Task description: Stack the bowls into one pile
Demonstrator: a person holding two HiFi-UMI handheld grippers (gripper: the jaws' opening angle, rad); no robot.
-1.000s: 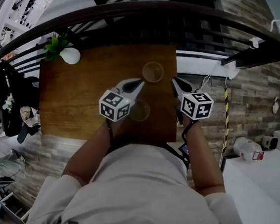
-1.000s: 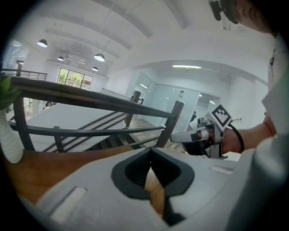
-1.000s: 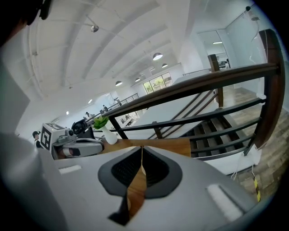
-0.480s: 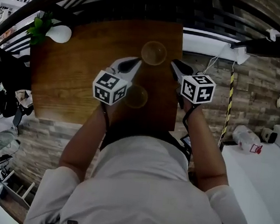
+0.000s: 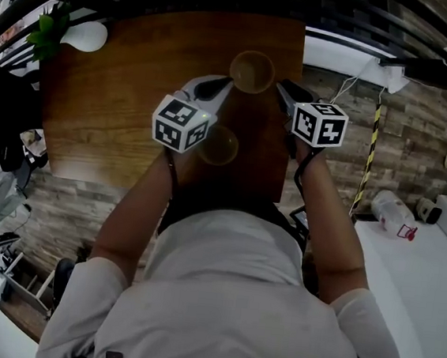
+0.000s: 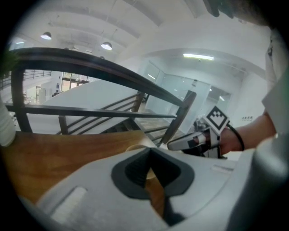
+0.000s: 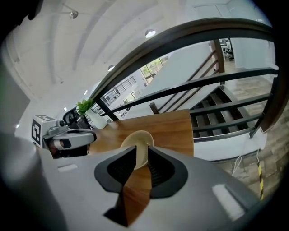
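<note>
Head view: on the wooden table point(image 5: 103, 114), the far bowl point(image 5: 252, 72) sits between the tips of the left gripper point(image 5: 219, 89) and the right gripper point(image 5: 284, 88). The left gripper's cube cuts off the near bowl point(image 5: 222, 146).
Left gripper view: jaws together, empty.
Right gripper view: jaws have just been opening and stand apart, with the far bowl beyond the gap.
</note>
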